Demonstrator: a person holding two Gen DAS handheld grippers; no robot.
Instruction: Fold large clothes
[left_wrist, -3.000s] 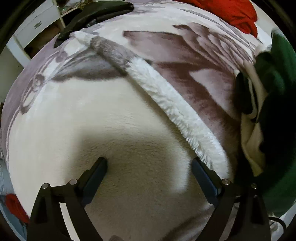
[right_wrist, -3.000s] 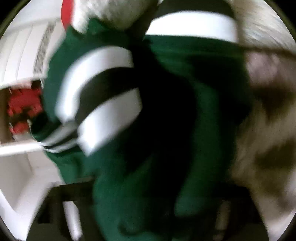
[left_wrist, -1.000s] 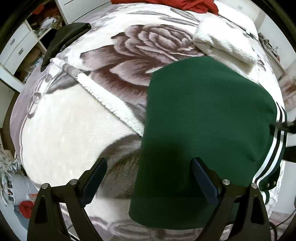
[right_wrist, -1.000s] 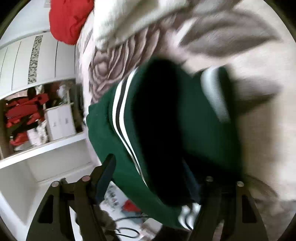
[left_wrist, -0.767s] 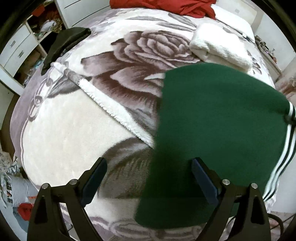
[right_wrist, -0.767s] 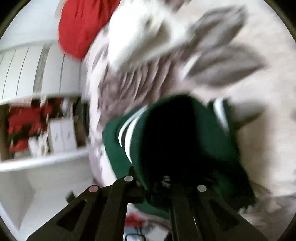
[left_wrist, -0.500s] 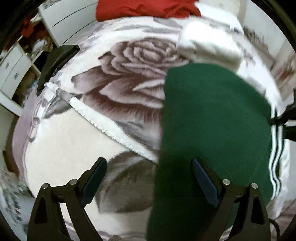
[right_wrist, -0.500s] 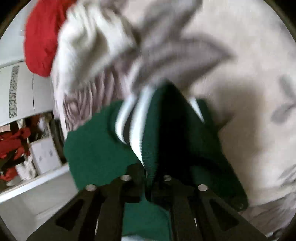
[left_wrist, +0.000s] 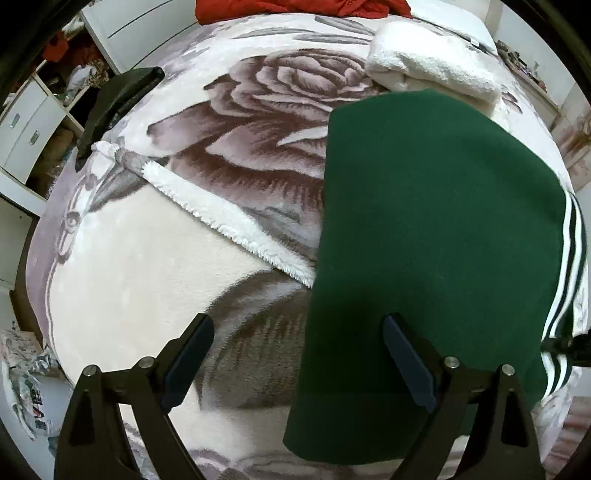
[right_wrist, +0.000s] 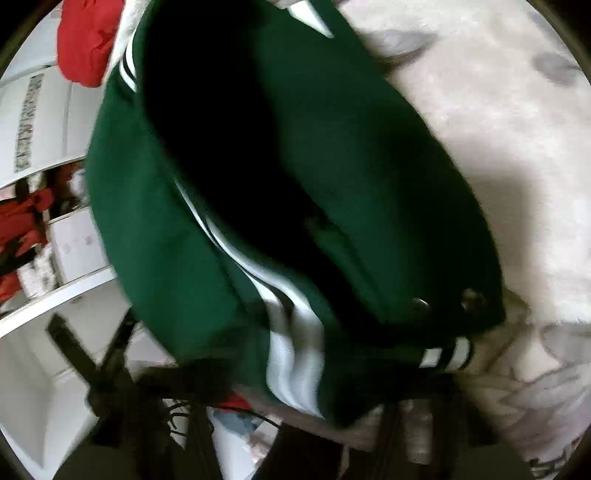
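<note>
Spread over most of the bed: a plush rose-print blanket (left_wrist: 122, 266), its fleecy white turned-back edge (left_wrist: 229, 225) running diagonally just left of the green garment.

Laid flat on the blanket's right half: the green garment (left_wrist: 436, 229), striped black and white along its far-right hem, bottom corner hanging near the bed's edge. Beyond the garment's top edge, a folded white fleece (left_wrist: 432, 70); farther still, a red cloth (left_wrist: 295, 7) at the head of the bed. Well left of the garment, a black garment (left_wrist: 118, 99) at the blanket's corner.

Judged step: spreading done or nearly so, first fold about to begin. Next move likely to call for a grip on one long side of the garment and a carry across to the opposite side, cloth kept taut.

Left gripper (left_wrist: 295, 369) hovering over the garment's lower left edge, fingers spread wide, holding nothing. Right gripper (right_wrist: 295, 398) blurred under the striped hem; fingers not to be told as closed or apart, though the hem lies bunched right at them.

Open blanket left of the garment: ample room for a fold. Right of it, the bed's edge close — little margin, some risk of the hem slipping off.
</note>
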